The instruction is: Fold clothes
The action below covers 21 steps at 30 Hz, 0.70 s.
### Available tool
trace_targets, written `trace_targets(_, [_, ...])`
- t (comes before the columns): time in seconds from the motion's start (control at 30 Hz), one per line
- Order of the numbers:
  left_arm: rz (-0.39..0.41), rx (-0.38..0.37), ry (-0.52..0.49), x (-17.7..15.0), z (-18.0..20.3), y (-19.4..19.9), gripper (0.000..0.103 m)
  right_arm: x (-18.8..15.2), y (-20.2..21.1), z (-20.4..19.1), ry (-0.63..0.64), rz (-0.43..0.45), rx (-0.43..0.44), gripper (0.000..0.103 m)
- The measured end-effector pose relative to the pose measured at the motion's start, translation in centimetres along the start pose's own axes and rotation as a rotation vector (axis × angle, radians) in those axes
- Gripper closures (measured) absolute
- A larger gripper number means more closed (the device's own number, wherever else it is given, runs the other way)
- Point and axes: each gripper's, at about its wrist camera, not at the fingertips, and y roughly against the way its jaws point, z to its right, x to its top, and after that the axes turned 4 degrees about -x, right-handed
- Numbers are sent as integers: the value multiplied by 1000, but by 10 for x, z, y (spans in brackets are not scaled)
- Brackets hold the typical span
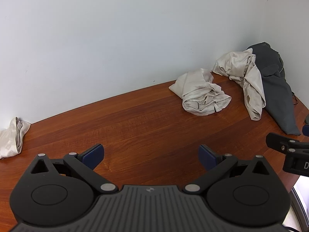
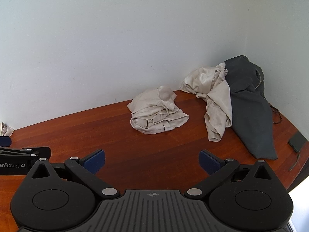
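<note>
A crumpled beige garment (image 1: 201, 94) (image 2: 157, 114) lies on the wooden table near the wall. Further right, a second beige garment (image 1: 245, 77) (image 2: 214, 100) is heaped against a dark grey garment (image 1: 278, 89) (image 2: 251, 108) in the corner. Another beige cloth (image 1: 11, 138) (image 2: 6, 130) lies bunched at the far left by the wall. My left gripper (image 1: 151, 156) stands open over bare wood, well short of the clothes, with nothing between its blue pads. My right gripper (image 2: 152, 161) is likewise open and empty. Each gripper shows at the edge of the other's view.
The wooden table (image 1: 125, 119) (image 2: 87, 127) runs along a pale wall. A dark phone (image 2: 297, 141) and a thin cord (image 2: 277, 116) lie at the right end. The table's right edge drops off near the right gripper (image 1: 289, 150).
</note>
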Motion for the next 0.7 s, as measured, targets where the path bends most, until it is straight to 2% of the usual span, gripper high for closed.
trace_targets(0.1, [-4, -5, -3, -2, 0, -2, 0, -2, 0, -3, 7, 10, -6, 0])
trace_targets(0.13, [-36, 7, -16, 1, 3, -11, 0, -3, 1, -4, 10, 14, -8, 0])
trace_targets(0.2, [-6, 10, -4, -4, 2, -8, 0, -4, 1, -6, 15, 21, -12, 0])
trace_targets(0.7, [-18, 6, 18, -11, -9, -19, 0, 6, -14, -4, 9, -7, 1, 0])
